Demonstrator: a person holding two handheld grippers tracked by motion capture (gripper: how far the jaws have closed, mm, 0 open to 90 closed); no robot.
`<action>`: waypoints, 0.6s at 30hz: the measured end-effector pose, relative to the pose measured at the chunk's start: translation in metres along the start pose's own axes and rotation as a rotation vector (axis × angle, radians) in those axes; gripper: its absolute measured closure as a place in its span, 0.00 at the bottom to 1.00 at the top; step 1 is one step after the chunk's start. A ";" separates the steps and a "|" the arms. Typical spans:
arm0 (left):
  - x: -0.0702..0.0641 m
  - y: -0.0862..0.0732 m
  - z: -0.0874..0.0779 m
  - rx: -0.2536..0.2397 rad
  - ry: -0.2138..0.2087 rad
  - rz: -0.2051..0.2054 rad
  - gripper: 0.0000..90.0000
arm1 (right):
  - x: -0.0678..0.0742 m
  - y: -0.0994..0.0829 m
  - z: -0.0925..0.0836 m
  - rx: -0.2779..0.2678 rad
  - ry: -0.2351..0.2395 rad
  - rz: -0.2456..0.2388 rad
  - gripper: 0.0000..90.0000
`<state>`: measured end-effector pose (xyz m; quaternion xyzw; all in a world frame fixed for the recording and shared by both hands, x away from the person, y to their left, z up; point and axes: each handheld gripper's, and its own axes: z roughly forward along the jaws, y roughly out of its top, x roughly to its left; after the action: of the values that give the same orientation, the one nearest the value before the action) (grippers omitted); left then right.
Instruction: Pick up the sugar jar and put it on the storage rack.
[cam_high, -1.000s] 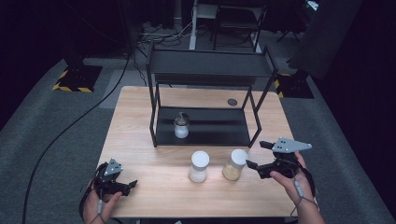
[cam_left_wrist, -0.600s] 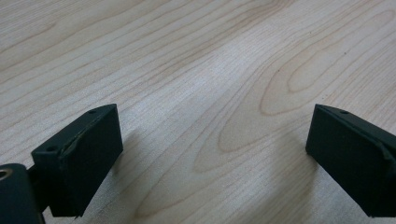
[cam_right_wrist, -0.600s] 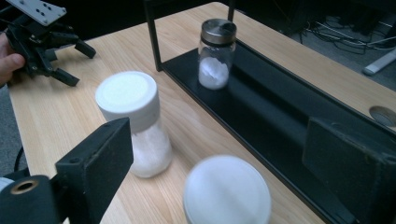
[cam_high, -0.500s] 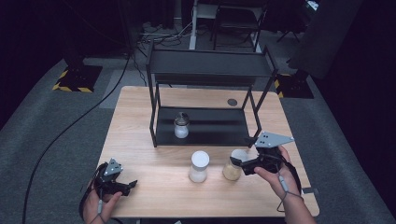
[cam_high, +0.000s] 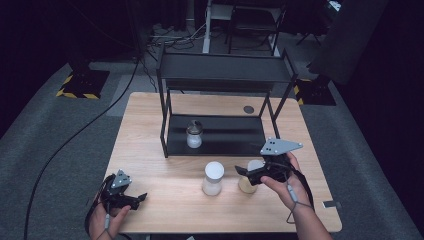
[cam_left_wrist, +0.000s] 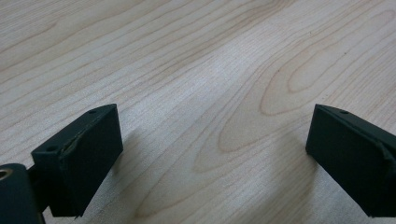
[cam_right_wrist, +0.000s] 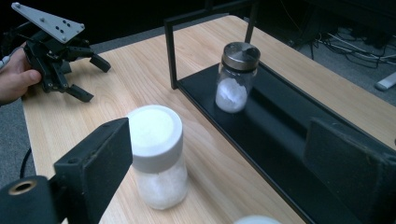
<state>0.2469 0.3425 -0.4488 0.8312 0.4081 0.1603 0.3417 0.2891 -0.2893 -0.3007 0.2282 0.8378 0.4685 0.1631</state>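
Hovering my right claw (cam_high: 243, 173), jaws spread and empty, over the tan-filled jar (cam_high: 248, 183) on the worktop (cam_high: 150, 150). I should straddle its lid squarely before squeezing. My left claw (cam_high: 140, 198) rests released.

A rack (cam_high: 220, 100) stands on the table (cam_high: 150, 130), toward its far side. One jar (cam_high: 194, 134) sits on the rack's low shelf, at its left end. Two more jars stand on the table just in front of the rack: a jar with a wide cap (cam_high: 213, 178) on the left and a jar of grains (cam_high: 248, 179) on the right.
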 end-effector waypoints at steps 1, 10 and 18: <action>0.000 0.000 0.000 0.000 0.000 0.000 0.04 | 0.001 0.001 0.002 -0.002 0.004 -0.003 0.09; 0.000 0.000 0.000 0.000 0.000 0.000 0.04 | 0.009 0.010 0.013 -0.011 0.013 -0.018 0.09; 0.000 0.000 0.000 0.000 0.000 0.000 0.04 | 0.017 0.012 0.025 -0.010 0.017 -0.011 0.09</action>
<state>0.2469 0.3425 -0.4488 0.8312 0.4083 0.1604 0.3416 0.2902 -0.2571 -0.3047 0.2186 0.8381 0.4736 0.1597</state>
